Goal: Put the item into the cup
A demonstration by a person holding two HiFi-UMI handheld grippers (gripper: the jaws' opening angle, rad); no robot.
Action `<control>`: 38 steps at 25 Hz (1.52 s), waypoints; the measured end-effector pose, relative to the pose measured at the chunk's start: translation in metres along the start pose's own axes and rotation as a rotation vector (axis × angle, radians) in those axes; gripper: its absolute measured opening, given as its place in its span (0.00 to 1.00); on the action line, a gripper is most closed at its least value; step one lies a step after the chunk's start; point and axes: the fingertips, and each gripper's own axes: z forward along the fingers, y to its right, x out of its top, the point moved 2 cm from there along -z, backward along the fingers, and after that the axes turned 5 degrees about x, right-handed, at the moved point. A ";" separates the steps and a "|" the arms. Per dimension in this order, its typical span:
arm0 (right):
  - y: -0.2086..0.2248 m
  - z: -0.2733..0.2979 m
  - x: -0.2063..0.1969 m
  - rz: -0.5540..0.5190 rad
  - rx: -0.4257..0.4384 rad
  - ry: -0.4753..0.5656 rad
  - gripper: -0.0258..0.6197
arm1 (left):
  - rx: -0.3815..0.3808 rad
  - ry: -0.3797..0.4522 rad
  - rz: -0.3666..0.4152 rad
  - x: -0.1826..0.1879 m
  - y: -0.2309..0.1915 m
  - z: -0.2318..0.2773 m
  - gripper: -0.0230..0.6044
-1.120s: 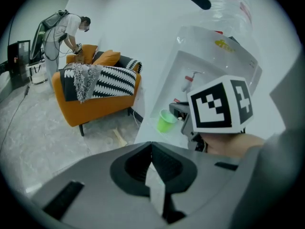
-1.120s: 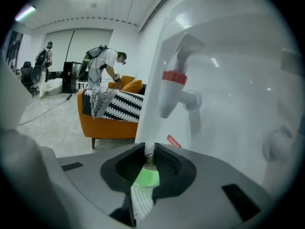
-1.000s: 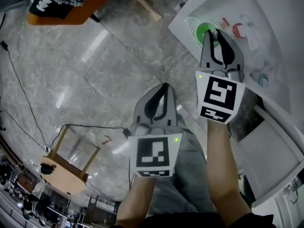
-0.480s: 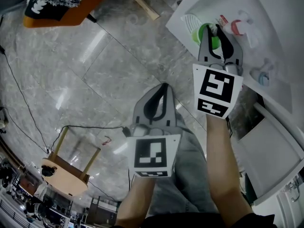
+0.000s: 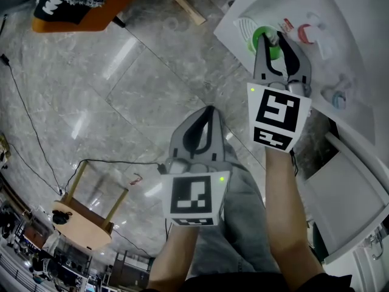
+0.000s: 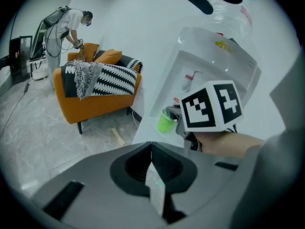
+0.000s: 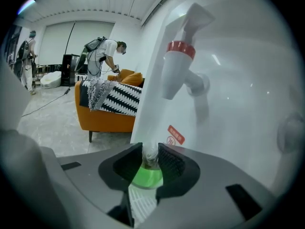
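A green cup (image 5: 265, 42) (image 6: 165, 122) (image 7: 147, 177) stands on the ribbed drip tray (image 7: 142, 202) of a white water dispenser (image 5: 331, 23), under the red-ringed tap (image 7: 180, 49). My right gripper (image 5: 270, 38) (image 7: 150, 152) hovers right over the cup's mouth with its jaws opening. A small clear packet (image 7: 150, 154) with something dark inside hangs between them, above the cup. My left gripper (image 5: 209, 111) (image 6: 151, 148) is held lower, over the floor to the left of the dispenser. It is shut and holds nothing that I can make out.
An orange sofa (image 6: 97, 101) (image 7: 109, 118) with a black-and-white striped throw stands beyond the dispenser, and a person bends over it. A wooden stool (image 5: 85, 218), floor cables (image 5: 30, 114) and a loose wooden stick (image 5: 191, 11) lie on the marble floor.
The right gripper's jaws have spread apart over the green cup. The view has shifted slightly. The left gripper has stayed put.
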 end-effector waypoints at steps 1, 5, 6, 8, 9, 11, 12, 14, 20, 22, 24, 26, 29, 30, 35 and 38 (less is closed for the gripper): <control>0.000 0.000 0.000 -0.003 0.002 0.000 0.20 | 0.004 -0.005 -0.015 -0.001 0.001 0.000 0.06; 0.000 0.001 -0.001 -0.008 0.011 0.003 0.23 | -0.002 -0.009 -0.003 -0.004 0.002 0.003 0.06; 0.000 0.001 -0.001 -0.007 0.013 0.004 0.23 | -0.005 -0.007 0.006 -0.004 0.002 0.004 0.06; 0.001 0.001 -0.003 -0.013 0.012 0.001 0.23 | -0.008 -0.005 0.019 -0.005 0.002 0.005 0.06; 0.002 0.001 -0.003 -0.016 0.011 0.001 0.23 | -0.008 -0.005 0.021 -0.005 0.002 0.006 0.06; 0.002 0.001 -0.003 -0.019 0.010 0.003 0.23 | -0.009 -0.007 0.022 -0.006 0.003 0.007 0.06; 0.002 0.001 -0.003 -0.019 0.010 0.003 0.23 | -0.009 -0.008 0.023 -0.006 0.003 0.007 0.06; 0.002 0.000 -0.002 -0.020 0.011 0.007 0.23 | -0.009 -0.009 0.023 -0.006 0.003 0.007 0.06; 0.005 -0.009 0.003 -0.025 0.000 0.053 0.18 | 0.010 -0.011 0.029 -0.008 0.002 0.007 0.06; 0.006 -0.013 0.003 -0.020 0.003 0.066 0.16 | 0.014 -0.018 0.028 -0.010 0.001 0.007 0.06; 0.004 -0.018 0.003 -0.015 0.013 0.078 0.14 | 0.014 -0.022 0.030 -0.012 0.001 0.007 0.06; -0.001 -0.024 0.004 -0.012 0.024 0.098 0.12 | 0.010 -0.022 0.035 -0.013 0.003 0.008 0.06; -0.007 -0.034 0.009 -0.024 0.043 0.131 0.09 | 0.016 -0.026 0.032 -0.015 0.003 0.008 0.06; -0.008 -0.037 0.011 -0.027 0.050 0.136 0.09 | 0.020 -0.028 0.033 -0.016 0.002 0.008 0.06; -0.011 -0.047 0.012 -0.012 0.073 0.146 0.06 | 0.017 -0.037 0.047 -0.020 0.001 0.007 0.06; -0.013 -0.052 0.012 -0.010 0.074 0.146 0.06 | 0.006 -0.030 0.049 -0.019 0.002 0.006 0.06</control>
